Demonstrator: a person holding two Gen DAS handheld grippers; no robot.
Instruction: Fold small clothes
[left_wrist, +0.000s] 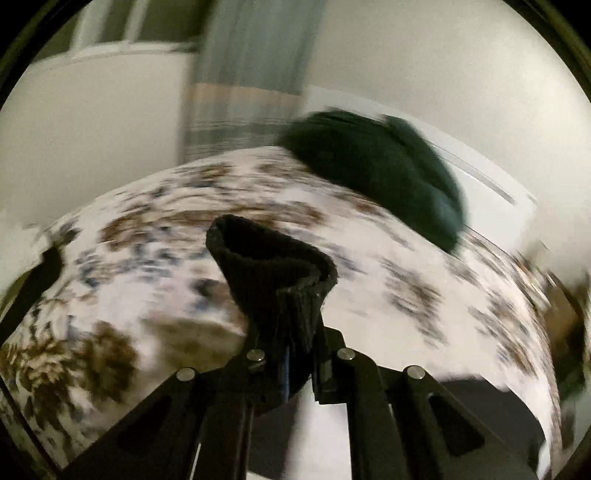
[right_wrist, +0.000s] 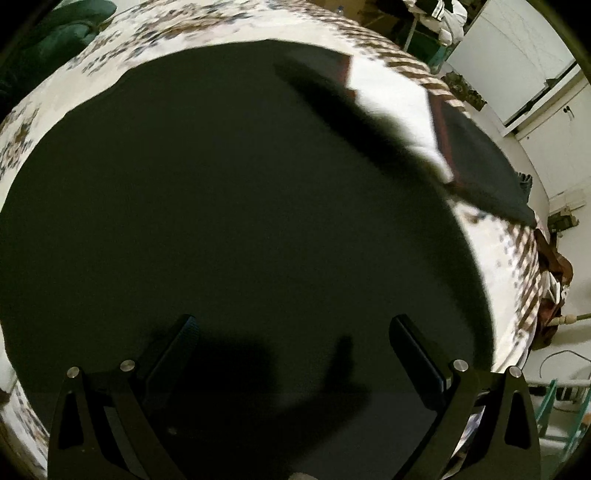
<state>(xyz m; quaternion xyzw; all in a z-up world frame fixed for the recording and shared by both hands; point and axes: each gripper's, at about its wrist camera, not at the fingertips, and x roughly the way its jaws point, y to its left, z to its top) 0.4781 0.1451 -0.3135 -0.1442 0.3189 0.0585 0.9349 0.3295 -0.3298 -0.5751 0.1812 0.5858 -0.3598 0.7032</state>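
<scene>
In the left wrist view my left gripper (left_wrist: 291, 354) is shut on a black ribbed knit sock (left_wrist: 273, 269), whose open cuff stands up above the fingers, over the floral bedspread (left_wrist: 369, 295). In the right wrist view my right gripper (right_wrist: 295, 332) is open and empty, held just above a large flat black mat (right_wrist: 221, 203) lying on the bedspread (right_wrist: 402, 107). A dark strip (right_wrist: 354, 110), blurred, hangs or moves above the mat at upper right.
A dark green bundle of cloth (left_wrist: 384, 166) lies at the far edge of the bed, also at the upper left of the right wrist view (right_wrist: 55, 33). A dark folded board (right_wrist: 480, 162) lies at right. White cupboards (right_wrist: 517, 48) and a green chair (right_wrist: 561, 417) stand beyond.
</scene>
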